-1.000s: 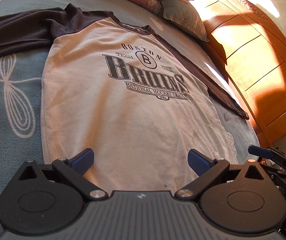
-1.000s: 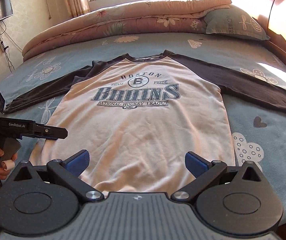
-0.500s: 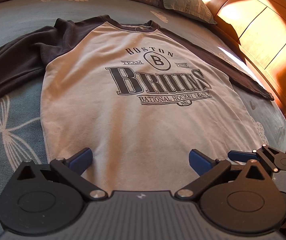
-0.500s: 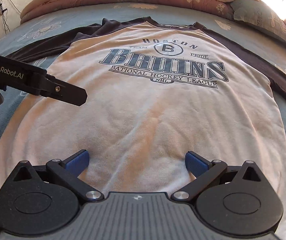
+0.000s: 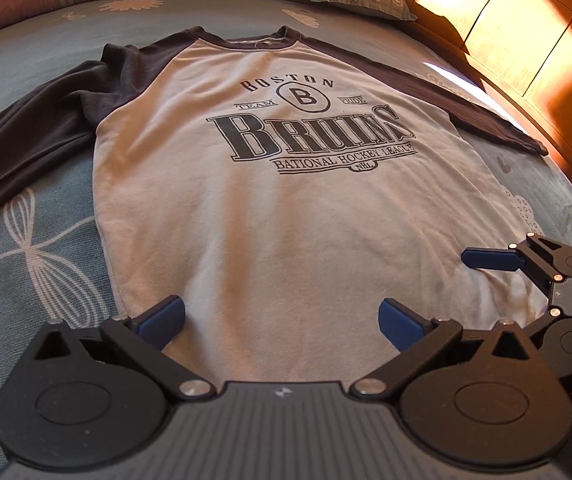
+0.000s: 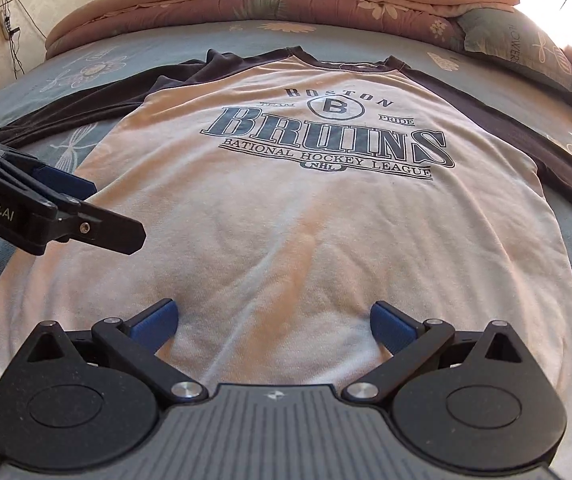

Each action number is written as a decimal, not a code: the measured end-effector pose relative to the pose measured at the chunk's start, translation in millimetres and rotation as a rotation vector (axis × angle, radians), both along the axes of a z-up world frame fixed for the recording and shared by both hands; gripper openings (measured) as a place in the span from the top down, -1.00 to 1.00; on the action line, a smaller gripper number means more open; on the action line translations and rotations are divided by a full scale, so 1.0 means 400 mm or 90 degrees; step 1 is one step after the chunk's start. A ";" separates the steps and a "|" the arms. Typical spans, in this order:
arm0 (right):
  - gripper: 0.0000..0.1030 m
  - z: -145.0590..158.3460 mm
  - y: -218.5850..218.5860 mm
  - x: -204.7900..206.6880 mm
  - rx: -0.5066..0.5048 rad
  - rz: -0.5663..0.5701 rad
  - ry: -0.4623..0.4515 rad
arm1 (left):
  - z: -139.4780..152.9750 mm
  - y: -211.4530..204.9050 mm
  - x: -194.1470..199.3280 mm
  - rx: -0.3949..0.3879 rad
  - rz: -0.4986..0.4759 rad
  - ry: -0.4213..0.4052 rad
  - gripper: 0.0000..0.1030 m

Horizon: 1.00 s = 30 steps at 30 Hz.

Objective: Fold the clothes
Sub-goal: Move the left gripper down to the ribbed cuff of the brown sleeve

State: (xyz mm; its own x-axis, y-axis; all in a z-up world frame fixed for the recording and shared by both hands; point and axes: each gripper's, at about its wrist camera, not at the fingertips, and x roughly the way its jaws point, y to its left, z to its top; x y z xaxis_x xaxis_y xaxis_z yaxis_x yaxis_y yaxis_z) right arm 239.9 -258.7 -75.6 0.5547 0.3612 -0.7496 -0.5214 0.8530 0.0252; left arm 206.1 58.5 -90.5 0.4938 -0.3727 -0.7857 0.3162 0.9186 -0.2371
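- My left tool [image 5: 281,318] hovers low over the hem of the one raglan sweatshirt [image 5: 277,208], fingers spread wide, gripping nothing.
- The sweatshirt lies flat, print up, on the bed [image 5: 33,248]; its two dark sleeves are spread out to either side, and nothing is folded yet.
- My right tool [image 6: 273,320] sits over the same hem towards the other corner, also wide and empty.
- I judge this the approach to the first fold: each tool must drop onto a hem corner, pinch both layers, then carry the hem up towards the collar.
- Count: one sweatshirt, two tools, one pillow [image 6: 522,46], one folded quilt [image 6: 269,4].
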 end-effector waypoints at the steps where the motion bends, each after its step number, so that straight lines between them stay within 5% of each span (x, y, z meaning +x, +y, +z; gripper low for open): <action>1: -1.00 -0.002 -0.004 -0.003 0.004 0.002 -0.007 | 0.000 0.004 -0.004 -0.002 -0.001 0.000 -0.98; 10: -1.00 -0.031 -0.049 -0.039 0.058 0.034 -0.096 | 0.056 0.024 0.041 -0.045 -0.009 -0.013 -0.96; 20: -1.00 -0.030 -0.054 -0.032 0.057 0.060 -0.091 | 0.004 0.072 0.103 -0.091 -0.079 0.026 -0.98; 22: -1.00 -0.034 -0.054 -0.033 0.061 0.062 -0.097 | 0.025 0.114 0.117 -0.098 -0.066 0.045 -0.95; 26: -1.00 -0.037 -0.059 -0.029 0.074 0.069 -0.099 | 0.099 0.237 0.147 -0.055 -0.052 -0.004 -0.95; 30: -1.00 -0.037 -0.058 -0.023 0.079 0.073 -0.098 | 0.145 0.432 0.215 -0.047 0.053 -0.031 -0.95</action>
State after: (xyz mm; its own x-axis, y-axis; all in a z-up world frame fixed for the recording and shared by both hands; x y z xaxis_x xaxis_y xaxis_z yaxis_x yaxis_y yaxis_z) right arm 230.8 -281.8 -90.6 0.6093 0.5125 -0.6051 -0.6205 0.7832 0.0385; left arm 292.0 231.4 -32.5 0.5623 -0.3850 -0.7319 0.2531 0.9227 -0.2909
